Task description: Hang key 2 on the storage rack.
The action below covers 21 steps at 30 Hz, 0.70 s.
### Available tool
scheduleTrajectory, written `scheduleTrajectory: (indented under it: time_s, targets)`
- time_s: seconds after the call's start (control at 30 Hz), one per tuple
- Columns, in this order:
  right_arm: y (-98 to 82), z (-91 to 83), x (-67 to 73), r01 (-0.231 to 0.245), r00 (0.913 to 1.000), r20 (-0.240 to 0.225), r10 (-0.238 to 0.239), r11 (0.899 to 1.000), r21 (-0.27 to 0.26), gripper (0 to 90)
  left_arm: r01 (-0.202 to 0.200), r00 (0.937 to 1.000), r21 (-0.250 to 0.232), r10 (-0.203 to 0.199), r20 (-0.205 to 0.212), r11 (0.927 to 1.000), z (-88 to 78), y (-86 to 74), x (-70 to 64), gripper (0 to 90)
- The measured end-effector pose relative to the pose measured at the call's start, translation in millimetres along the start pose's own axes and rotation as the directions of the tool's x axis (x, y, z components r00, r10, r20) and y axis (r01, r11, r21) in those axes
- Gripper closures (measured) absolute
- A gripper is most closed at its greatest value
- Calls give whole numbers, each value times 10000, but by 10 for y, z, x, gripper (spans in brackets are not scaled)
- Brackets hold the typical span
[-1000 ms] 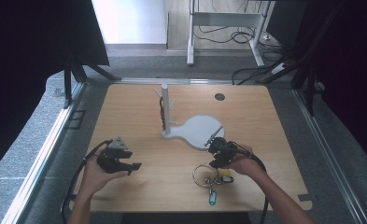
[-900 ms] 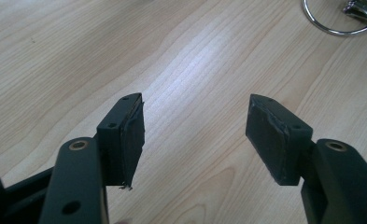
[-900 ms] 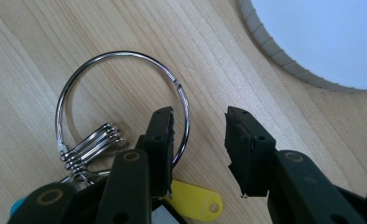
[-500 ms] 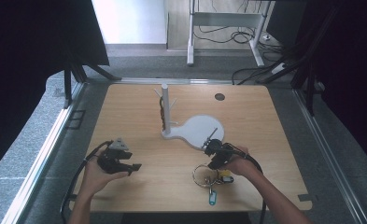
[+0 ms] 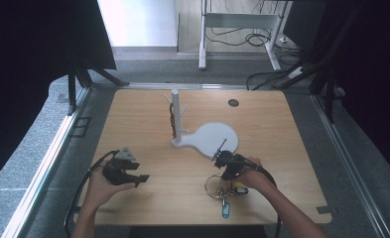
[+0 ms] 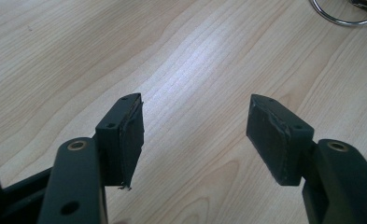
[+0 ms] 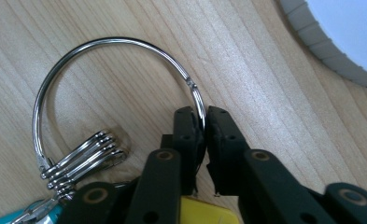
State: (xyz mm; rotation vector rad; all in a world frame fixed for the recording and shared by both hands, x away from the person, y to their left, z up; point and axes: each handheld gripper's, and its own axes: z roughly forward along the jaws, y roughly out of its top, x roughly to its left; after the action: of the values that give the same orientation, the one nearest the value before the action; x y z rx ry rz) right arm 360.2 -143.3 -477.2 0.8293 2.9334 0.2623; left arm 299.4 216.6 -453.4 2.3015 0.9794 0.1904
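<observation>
A large metal key ring [image 7: 125, 42] lies flat on the wooden table [image 5: 148, 124], with several small rings [image 7: 85, 156], a teal tag [image 5: 226, 211] and a yellow tag [image 5: 239, 190] threaded on it. My right gripper [image 7: 201, 116] has just been closing and is now shut on the ring's wire, which is pinched between the pads. In the high view this right gripper [image 5: 226, 174] sits at the ring [image 5: 215, 186], near the table's front right. My left gripper [image 6: 195, 100] stands open over bare wood at the front left [image 5: 142, 179], with nothing between its jaws.
A white stand with a pegged post [image 5: 175, 116] and a round base [image 5: 217, 139] stands mid-table, just beyond the right gripper. Something brown hangs on a peg [image 5: 172, 124]. A dark round hole [image 5: 233, 102] marks the far right of the tabletop.
The right gripper's jaws have shut on the key ring's wire, and the hand shifted slightly left. The left hand and gripper have not moved.
</observation>
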Motion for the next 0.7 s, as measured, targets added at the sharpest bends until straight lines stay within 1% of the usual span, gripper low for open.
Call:
scheduleTrajectory:
  time_s: [0.2, 0.43, 0.5, 0.53, 0.57, 0.6, 0.63, 0.7]
  targets:
    - [5, -8, -1, 84, 9999, 134, -83, 10000, -40, 852, 128, 9999, -22, -128, 35, 9999, 2, -20, 18, 375]
    - [-3, -64, 4, 177, 9995, 281, -172, 9997, -183, 856, 137, 9999, 14, -137, 34, 9999, 12, -26, 26, 375]
    - [-6, -97, 7, 229, 9991, 363, -220, 9994, -241, 858, 193, 9998, -14, -193, 39, 9998, 18, -30, 23, 375]
    - [-10, -145, 11, 268, 9990, 367, -257, 9992, -292, 858, 195, 9998, -13, -195, 50, 9998, 19, -34, 25, 375]
    - [-10, -145, 11, 268, 9990, 367, -257, 9992, -292, 858, 195, 9998, -13, -195, 50, 9998, 19, -34, 25, 375]
    - [-15, -188, 14, 279, 9988, 413, -264, 9989, -368, 859, 213, 9998, 2, -213, 55, 9998, 19, -36, 27, 375]
    - [-15, -188, 14, 279, 9988, 413, -264, 9989, -368, 859, 213, 9998, 2, -213, 55, 9998, 19, -36, 27, 375]
    - [-21, -278, 13, 261, 9980, 585, -231, 9984, -508, 860, 253, 9997, -10, -253, 76, 9997, 17, -42, 33, 375]
